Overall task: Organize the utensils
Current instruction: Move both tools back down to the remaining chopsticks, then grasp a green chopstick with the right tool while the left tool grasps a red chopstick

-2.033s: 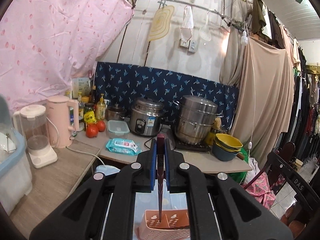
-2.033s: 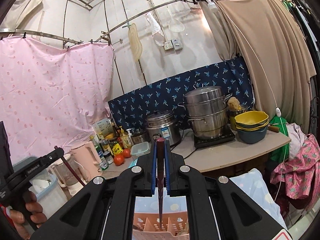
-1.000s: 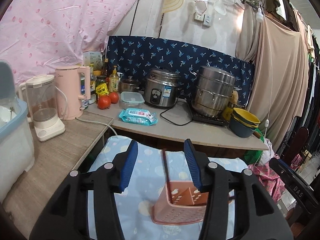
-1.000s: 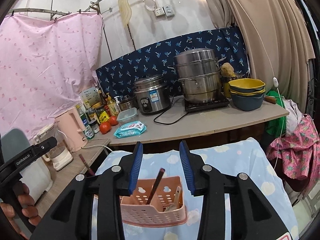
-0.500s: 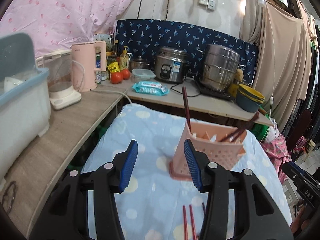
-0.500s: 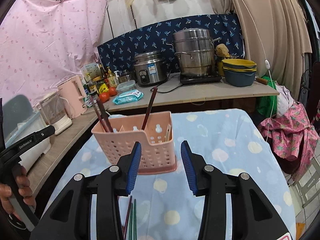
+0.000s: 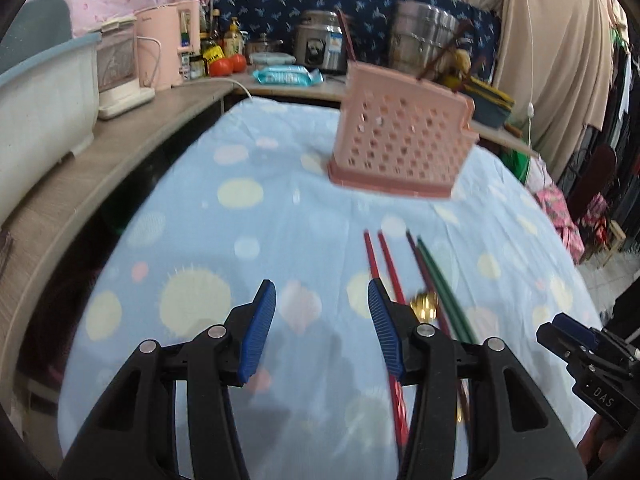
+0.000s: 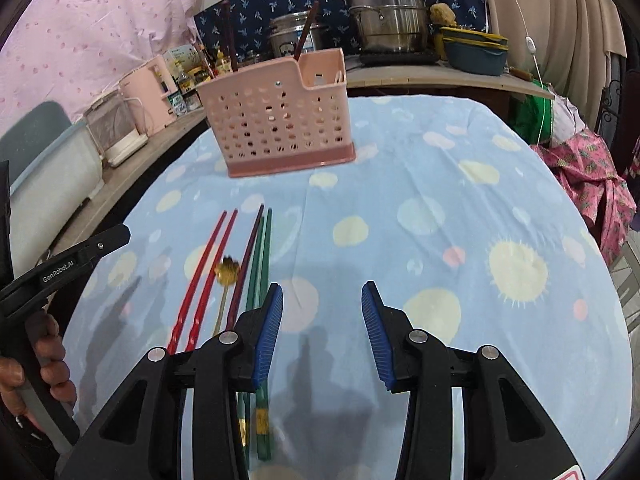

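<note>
A pink perforated utensil caddy (image 8: 280, 116) stands on the blue spotted cloth (image 8: 440, 240); it also shows in the left wrist view (image 7: 400, 140). Dark chopsticks (image 8: 304, 36) stick up out of it. On the cloth lie red chopsticks (image 8: 204, 276), a dark chopstick (image 8: 246, 264), green chopsticks (image 8: 260, 264) and a small gold spoon (image 8: 227, 272). They also show in the left wrist view, red chopsticks (image 7: 384, 264) and green ones (image 7: 440, 284). My left gripper (image 7: 320, 304) is open and empty, left of the chopsticks. My right gripper (image 8: 322, 304) is open and empty, right of them.
A wooden counter (image 7: 120, 128) runs along the left with a blue tub (image 7: 40, 92), a blender (image 7: 116, 72) and a pink kettle (image 7: 168, 44). Behind the caddy stand a rice cooker (image 8: 292, 36), a steel steamer pot (image 8: 388, 12) and stacked bowls (image 8: 476, 48).
Both grippers let go of dark chopsticks into the caddy, opened, and drew back and down towards the cloth. The loose chopsticks and spoon have come into view.
</note>
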